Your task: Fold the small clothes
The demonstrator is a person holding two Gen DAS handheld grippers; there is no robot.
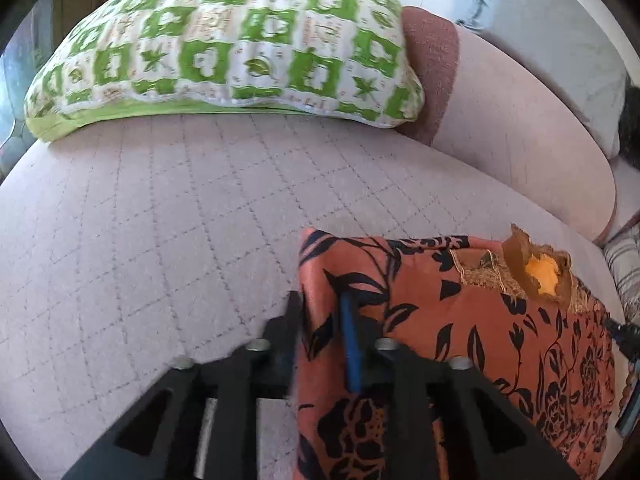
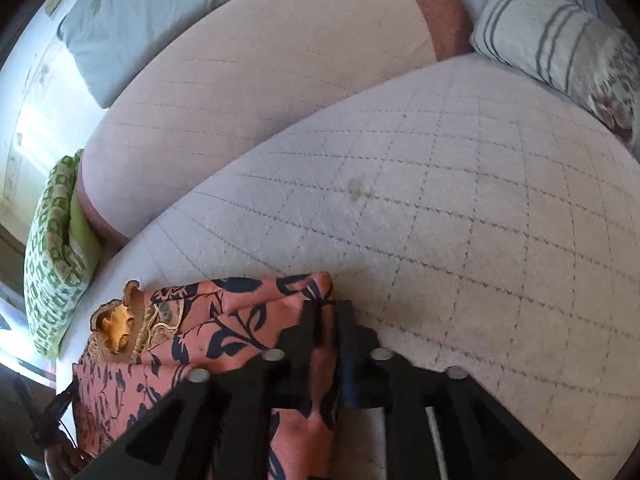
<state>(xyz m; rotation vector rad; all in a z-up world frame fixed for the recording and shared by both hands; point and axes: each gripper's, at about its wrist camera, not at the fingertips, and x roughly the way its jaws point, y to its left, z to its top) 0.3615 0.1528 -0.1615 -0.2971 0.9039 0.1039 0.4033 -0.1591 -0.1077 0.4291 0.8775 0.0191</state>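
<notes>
The left tongs (image 1: 320,320) are clamped on the left edge of a rust-coloured garment (image 1: 460,312) with a dark floral print, the cloth being pinched between the black fingers. The right tongs (image 2: 326,320) are closed on the opposite edge of the same garment (image 2: 224,320). The garment is held stretched between both tongs, over the near part of the quilted sofa seat (image 1: 160,220). A gold-trimmed neckline with an orange lining (image 1: 540,276) is seen at its far edge. Farther off, a green patterned pillow (image 1: 224,44) is seen at the seat's left end, a striped pillow (image 2: 560,40) at its right end, and the backrest (image 2: 260,80) beyond.
</notes>
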